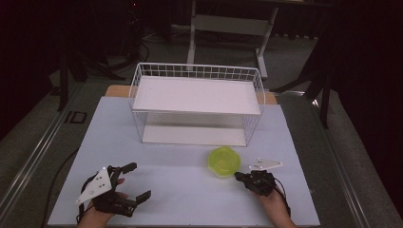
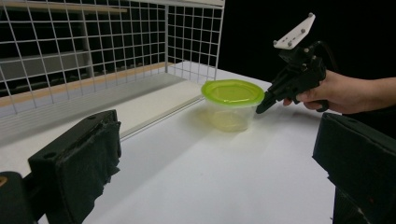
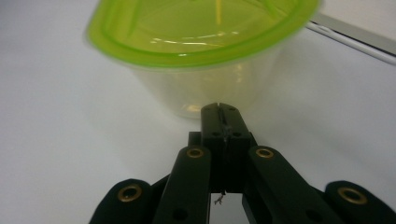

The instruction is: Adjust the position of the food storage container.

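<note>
the clear plastic tub with the green lid point(image 1: 222, 162) sat on the white table point(image 1: 180, 190) before the wire basket point(image 1: 197, 102), the right gripper point(image 3: 220, 108), jaws pressed together and empty, just beside its light, slippery, thin wall, best gripped under the lid's rim, while the left gripper point(image 1: 134, 180) gaped wide, holding nothing.

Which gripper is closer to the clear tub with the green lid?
Right. The right gripper, jaws shut, sits just beside the clear plastic tub with the green lid; the left gripper, open, is far across the white table.
</note>
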